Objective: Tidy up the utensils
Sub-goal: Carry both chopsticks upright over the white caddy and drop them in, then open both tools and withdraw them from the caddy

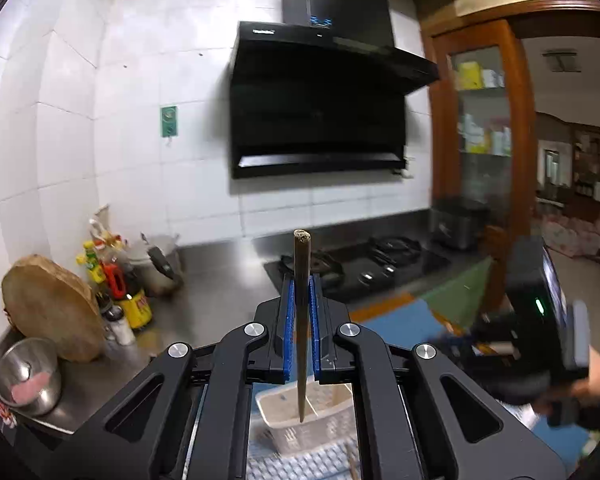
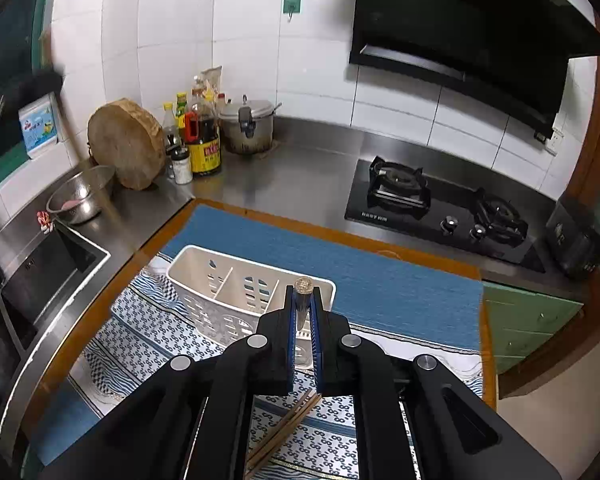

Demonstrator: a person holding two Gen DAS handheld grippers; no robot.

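- Left wrist view: your left gripper (image 1: 302,304) is clamped tight on a dark chopstick (image 1: 301,280) that stands nearly upright between the blue pads (image 1: 289,320).
- Its blunt end pokes up above the fingers, and its thin tip hangs over the white utensil basket (image 1: 300,428) below.
- Far right in this view, your other hand (image 1: 596,380) shows, blurred.
- Right wrist view: your right gripper (image 2: 303,308) is closed on a second chopstick (image 2: 302,300), its round end showing just past the fingertips.
- The basket (image 2: 204,264) sits just beyond the gripper on the patterned cloth (image 2: 148,344), with dividers splitting it into compartments.
- Loose chopsticks (image 2: 288,428) lie on the cloth near you, under the gripper.
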